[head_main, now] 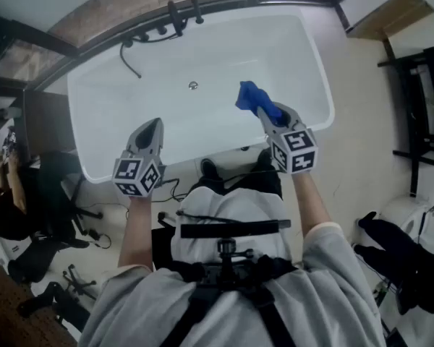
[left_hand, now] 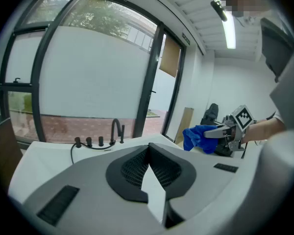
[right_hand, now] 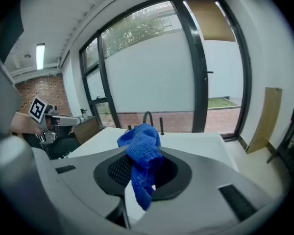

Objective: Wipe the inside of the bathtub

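A white bathtub [head_main: 94,100] lies ahead of me, its drain [head_main: 193,86] near the middle and a black faucet set [head_main: 175,17] on the far rim. My right gripper [head_main: 263,111] is shut on a blue cloth [head_main: 253,98], held above the tub's near right part. In the right gripper view the blue cloth [right_hand: 142,155] hangs bunched between the jaws. It also shows in the left gripper view as the blue cloth [left_hand: 198,137] at the right. My left gripper [head_main: 153,127] hovers over the tub's near rim, jaws closed together with nothing in them [left_hand: 148,146].
Tall glass windows [left_hand: 88,77] stand behind the tub. A dark chair [head_main: 54,186] and cables lie on the floor at the left. A black rack [head_main: 419,114] stands at the right, with dark clothing [head_main: 405,259] below it. A wooden board [right_hand: 264,119] leans by the window.
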A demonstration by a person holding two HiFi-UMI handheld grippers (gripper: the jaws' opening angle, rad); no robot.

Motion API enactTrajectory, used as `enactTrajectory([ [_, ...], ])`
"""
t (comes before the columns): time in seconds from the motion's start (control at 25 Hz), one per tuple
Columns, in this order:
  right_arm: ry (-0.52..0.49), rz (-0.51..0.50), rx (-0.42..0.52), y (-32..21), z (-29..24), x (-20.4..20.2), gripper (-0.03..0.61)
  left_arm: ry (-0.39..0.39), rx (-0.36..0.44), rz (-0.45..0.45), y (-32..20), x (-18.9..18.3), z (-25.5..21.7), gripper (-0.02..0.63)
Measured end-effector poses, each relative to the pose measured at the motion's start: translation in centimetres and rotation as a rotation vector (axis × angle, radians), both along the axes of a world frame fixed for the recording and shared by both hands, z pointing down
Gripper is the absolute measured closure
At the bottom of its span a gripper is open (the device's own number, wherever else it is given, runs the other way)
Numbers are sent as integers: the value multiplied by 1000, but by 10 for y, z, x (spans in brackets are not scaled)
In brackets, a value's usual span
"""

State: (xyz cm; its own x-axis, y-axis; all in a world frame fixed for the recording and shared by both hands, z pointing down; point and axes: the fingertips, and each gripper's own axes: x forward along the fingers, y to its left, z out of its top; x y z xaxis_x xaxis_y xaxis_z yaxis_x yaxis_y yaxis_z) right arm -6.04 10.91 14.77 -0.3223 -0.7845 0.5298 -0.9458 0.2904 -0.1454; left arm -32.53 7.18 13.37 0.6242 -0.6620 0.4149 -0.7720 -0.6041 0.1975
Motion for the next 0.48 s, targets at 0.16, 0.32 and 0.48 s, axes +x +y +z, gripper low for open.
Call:
enactTrajectory([
  [0.16,100,63,-57,21,20,78,503,-12,0,111,1,59,6,611],
  [0.32,245,46,-118,31,43,176,503,-24,7,165,0,133,9,611],
  [0.48,332,-25,-154,18,71,256,503,-40,-9,159,-8,212,27,611],
])
